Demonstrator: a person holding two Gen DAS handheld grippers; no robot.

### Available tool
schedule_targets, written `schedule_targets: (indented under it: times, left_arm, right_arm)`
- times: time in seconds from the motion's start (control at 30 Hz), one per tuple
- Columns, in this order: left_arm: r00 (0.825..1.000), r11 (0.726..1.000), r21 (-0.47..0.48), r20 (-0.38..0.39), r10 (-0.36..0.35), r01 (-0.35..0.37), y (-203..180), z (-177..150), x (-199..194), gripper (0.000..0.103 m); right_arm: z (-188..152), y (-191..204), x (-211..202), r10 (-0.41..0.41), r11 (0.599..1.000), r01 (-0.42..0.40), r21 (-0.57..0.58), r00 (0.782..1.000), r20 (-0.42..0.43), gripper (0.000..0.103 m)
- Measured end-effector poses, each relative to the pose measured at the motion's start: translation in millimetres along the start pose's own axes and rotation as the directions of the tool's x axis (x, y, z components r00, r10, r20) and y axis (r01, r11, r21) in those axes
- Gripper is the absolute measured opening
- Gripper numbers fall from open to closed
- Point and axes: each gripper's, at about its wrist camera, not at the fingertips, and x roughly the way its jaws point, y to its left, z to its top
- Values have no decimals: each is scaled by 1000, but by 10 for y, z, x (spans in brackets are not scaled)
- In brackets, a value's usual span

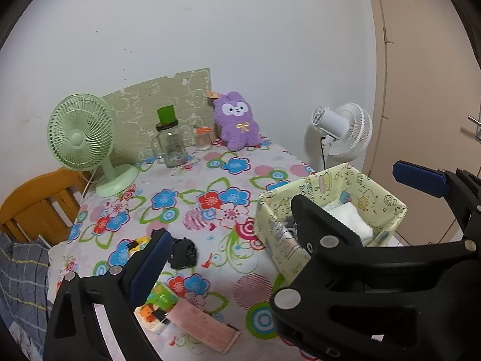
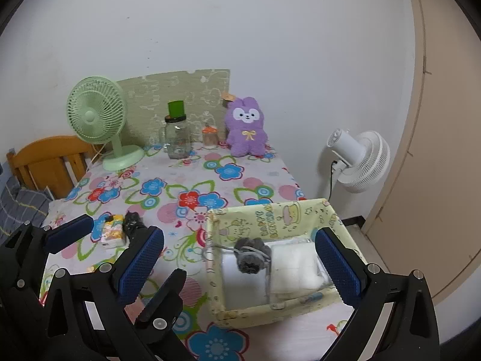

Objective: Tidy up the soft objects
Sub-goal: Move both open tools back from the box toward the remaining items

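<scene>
With both tongs spread and empty, you have a grey sock (image 2: 251, 254) in the bin (image 2: 270, 213) at the table's right edge, a black one (image 1: 182, 253) still outside.

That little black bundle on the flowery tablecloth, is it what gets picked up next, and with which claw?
Probably yes: the left gripper should ease down toward the black bundle. It lies loose on the tablecloth, outside the yellow fabric box, which already holds a grey scrunchie and white padding. Both grippers look open and empty, and the left one is nearer.
</scene>
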Motion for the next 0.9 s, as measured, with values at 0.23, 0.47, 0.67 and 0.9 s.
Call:
schedule_targets:
  times: [0.23,0.47,0.67,0.9]
  left_arm:
    - [1000,1000,-18,1,19,-19,191,-78,-67,97]
    - [999,998,-41,1,39,-39,365,-164,-95,97]
    - [998,997,-53,-9,59,-60,513,-243,-92,97]
    - [997,995,-65,-36,75,-77,653,-360,-27,97]
  right_arm:
    - [-1,215,-13,28,999,-28,-15,1000,1,102]
    - [-24,409,16,66,997,-66,-27,998,-3,102]
    - [-67,550,40,117,993,-117,-29,993,-17,102]
    - [-150,704,145,154,987,-156,-28,987,-49,102]
